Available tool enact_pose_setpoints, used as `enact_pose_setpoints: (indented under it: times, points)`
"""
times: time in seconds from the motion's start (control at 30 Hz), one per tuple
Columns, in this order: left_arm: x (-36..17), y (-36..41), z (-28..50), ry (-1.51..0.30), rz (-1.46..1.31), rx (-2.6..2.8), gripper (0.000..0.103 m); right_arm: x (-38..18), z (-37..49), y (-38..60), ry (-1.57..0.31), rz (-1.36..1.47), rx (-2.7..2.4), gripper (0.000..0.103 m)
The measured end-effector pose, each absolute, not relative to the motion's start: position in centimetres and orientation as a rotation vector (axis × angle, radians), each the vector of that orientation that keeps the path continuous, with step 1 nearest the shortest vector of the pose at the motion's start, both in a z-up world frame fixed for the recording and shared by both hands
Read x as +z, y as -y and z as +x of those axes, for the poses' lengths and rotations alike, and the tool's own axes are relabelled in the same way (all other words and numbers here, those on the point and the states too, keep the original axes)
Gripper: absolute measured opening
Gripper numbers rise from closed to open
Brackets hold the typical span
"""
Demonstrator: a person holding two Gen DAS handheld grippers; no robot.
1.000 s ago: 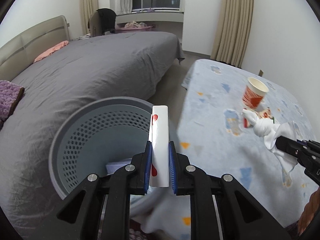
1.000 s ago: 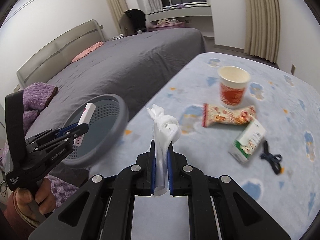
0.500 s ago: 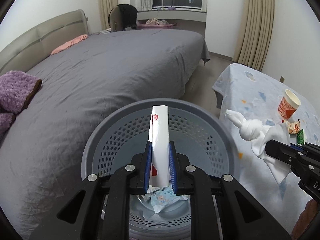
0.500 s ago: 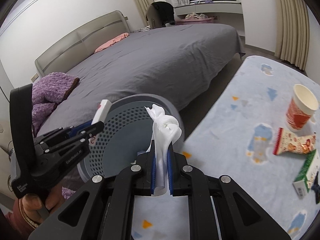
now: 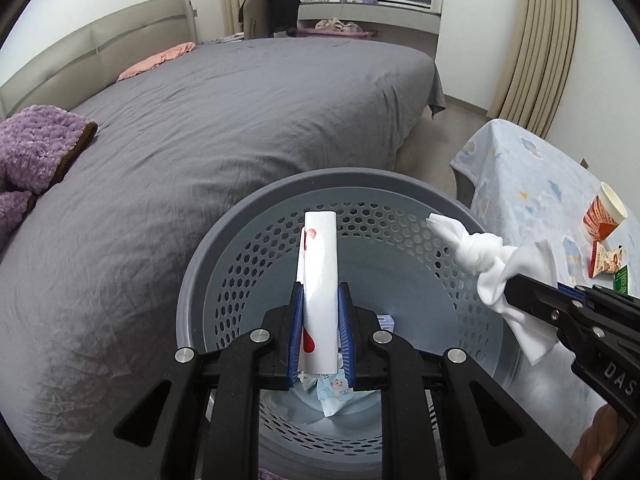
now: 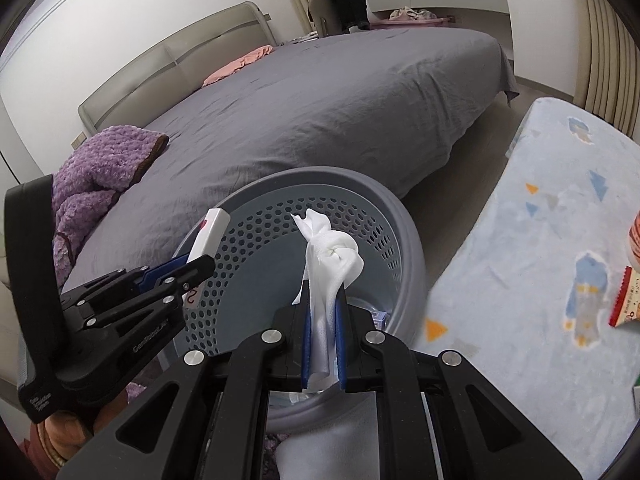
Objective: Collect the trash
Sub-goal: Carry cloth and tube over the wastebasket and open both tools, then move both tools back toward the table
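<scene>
A white box (image 5: 320,280) is clamped in the left hand-held gripper (image 5: 319,336) over the grey basket (image 5: 224,264), seemingly for dropping. A knotted tissue (image 6: 330,264) is pinched shut in the right hand-held gripper (image 6: 323,340), above the basket rim at 3 o'clock.

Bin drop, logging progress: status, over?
Left gripper shut on white box, over bin. Right gripper shut on tissue, over bin too. Nothing blocking. Cup, wrapper left on table.

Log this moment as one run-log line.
left gripper: shut on white box | right gripper: shut on knotted tissue | both over grey bin
</scene>
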State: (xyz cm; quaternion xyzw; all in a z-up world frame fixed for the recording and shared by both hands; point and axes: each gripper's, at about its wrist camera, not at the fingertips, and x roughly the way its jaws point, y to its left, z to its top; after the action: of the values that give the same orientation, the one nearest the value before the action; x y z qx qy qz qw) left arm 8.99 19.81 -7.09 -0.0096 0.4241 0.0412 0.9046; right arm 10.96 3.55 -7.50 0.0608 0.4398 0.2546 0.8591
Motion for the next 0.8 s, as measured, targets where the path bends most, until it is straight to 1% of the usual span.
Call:
enact_pose_setpoints:
  times: [0.2, 0.27, 0.3, 0.33, 0.37, 0.4, 0.43, 0.67, 0.8]
  points:
    - [-7.36, -20.20, 9.19, -0.890, -0.034, 0.098, 0.018, -7.72, 11.17, -3.77, -0.919, 0.114, 0.541, 0.011]
    - [-7.31, -20.20, 9.14, -0.885, -0.027, 0.107, 0.023, -7.69, 11.12, -3.77, -0.914, 0.110, 0.540, 0.013]
    - [-7.31, -20.19, 9.12, -0.883, -0.022, 0.113, 0.030, -7.67, 11.07, -3.74, -0.910, 0.109, 0.537, 0.019]
    - [-7.31, -20.17, 9.10, -0.882, -0.020, 0.117, 0.038, -7.63, 11.04, -3.72, -0.907, 0.110, 0.535, 0.023]
    - [-7.28, -20.21, 9.04, -0.879, -0.019, 0.120, 0.044, -7.56, 10.96, -3.59, -0.900, 0.114, 0.532, 0.029]
    - [-7.19, -20.23, 8.99, -0.875, -0.019, 0.124, 0.056, -7.50, 10.93, -3.55, -0.896, 0.115, 0.531, 0.030]
    - [-7.08, -20.25, 8.91, -0.867, -0.017, 0.128, 0.061, -7.46, 10.90, -3.44, -0.894, 0.115, 0.528, 0.030]
    - [-7.14, -20.45, 8.92, -0.874, -0.021, 0.134, 0.062, -7.53, 10.94, -3.20, -0.896, 0.124, 0.517, 0.030]
    - [-7.16, -20.54, 8.94, -0.871, -0.028, 0.140, 0.067, -7.65, 10.90, -3.33, -0.902, 0.127, 0.517, 0.030]
